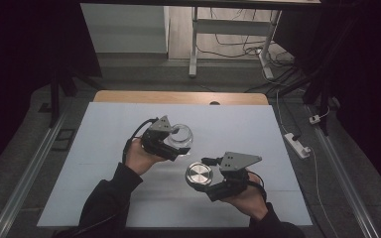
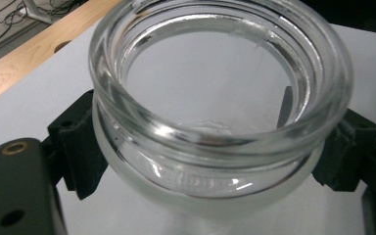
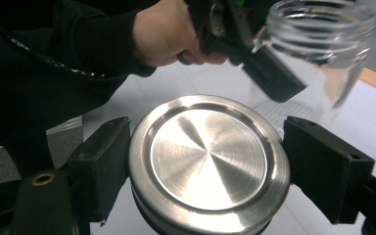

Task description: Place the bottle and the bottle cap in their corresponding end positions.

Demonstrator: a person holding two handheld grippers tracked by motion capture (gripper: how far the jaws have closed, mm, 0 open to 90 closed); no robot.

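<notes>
Glass jar [image 1: 182, 137] clamped at its neck in left tongs [image 1: 174, 145], held above white tabletop [image 1: 243, 129] — steel lid [image 1: 199, 175] gripped edgewise in right tongs [image 1: 206, 181], just beside, apart.

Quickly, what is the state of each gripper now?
Left gripper: closed, holding the glass jar.
Right gripper: closed, holding the metal lid.

The jar [image 2: 215, 122] is clear glass, thick and glossy, with bright reflections on its rim. The lid [image 3: 208, 161] is brushed metal, shiny (fine lines run out from its centre). The jaw pads of both grippers look like matt black plastic. The table cover [image 1: 238, 124] is matt white, the table edge [image 1: 178, 97] is light wood.
</notes>
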